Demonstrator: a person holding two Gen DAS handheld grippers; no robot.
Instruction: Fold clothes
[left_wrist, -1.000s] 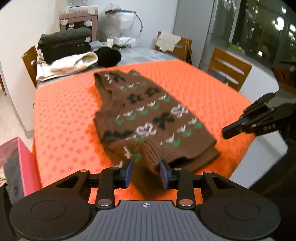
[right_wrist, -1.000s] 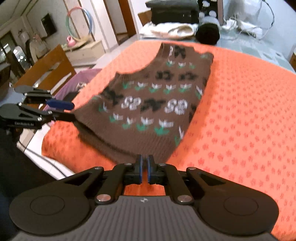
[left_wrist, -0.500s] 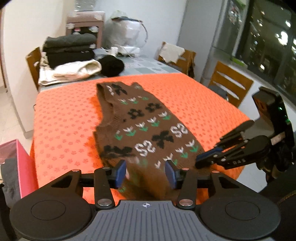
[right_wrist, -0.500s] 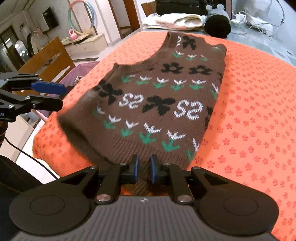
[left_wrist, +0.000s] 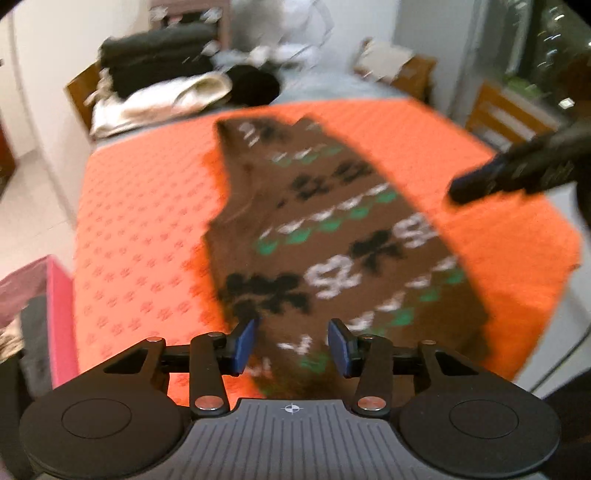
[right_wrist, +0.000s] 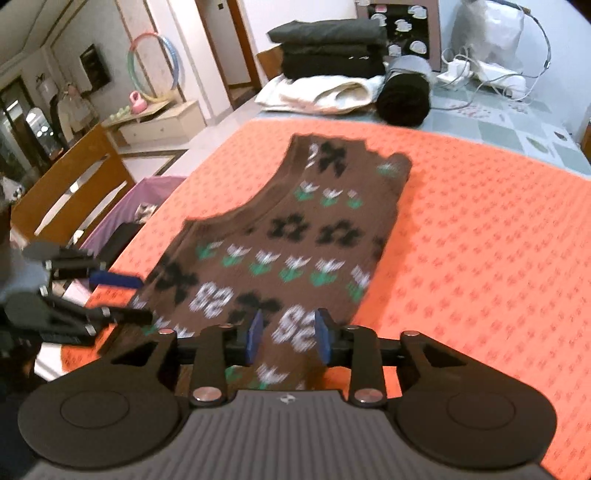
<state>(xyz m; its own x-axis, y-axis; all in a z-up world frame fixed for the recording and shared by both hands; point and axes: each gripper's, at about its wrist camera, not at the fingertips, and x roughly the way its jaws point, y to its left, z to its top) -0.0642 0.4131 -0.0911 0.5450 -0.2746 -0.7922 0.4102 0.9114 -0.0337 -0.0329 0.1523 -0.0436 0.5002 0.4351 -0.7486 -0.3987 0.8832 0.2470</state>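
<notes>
The brown knitted vest (right_wrist: 295, 240), patterned with black flowers and white-and-green sprigs, lies flat and lengthwise on the orange cloth (right_wrist: 480, 240) that covers the tabletop, its neckline towards the far end and its ribbed hem at the near edge. A second ago the hem hung lifted and rumpled, pinched by the right gripper (right_wrist: 286, 336) whose blue fingers (right_wrist: 255, 336) were pressed together on it; now those fingers are spreading, the knit lies beneath them rather than clamped between them, and the hem has dropped flat. The left gripper (left_wrist: 291, 345) shows the same: its fingers (left_wrist: 245, 345) stand apart, a little wider than a second ago, with the hem under the gap and nothing squeezed. In the left wrist view, which is blurred by motion, the right gripper appears as a dark shape at the right edge, well above the cloth and beside the vest.

My reading is that the spreading step is finished: the vest has been pulled straight, laid down and let go, so both hands are free. The next step is probably a fresh grasp on one edge or the hem to make the first fold.

At the far end of the tabletop a pile of folded dark clothes (right_wrist: 332, 48) sits on a cream garment (right_wrist: 317, 92), beside a black roll (right_wrist: 404, 96).
</notes>
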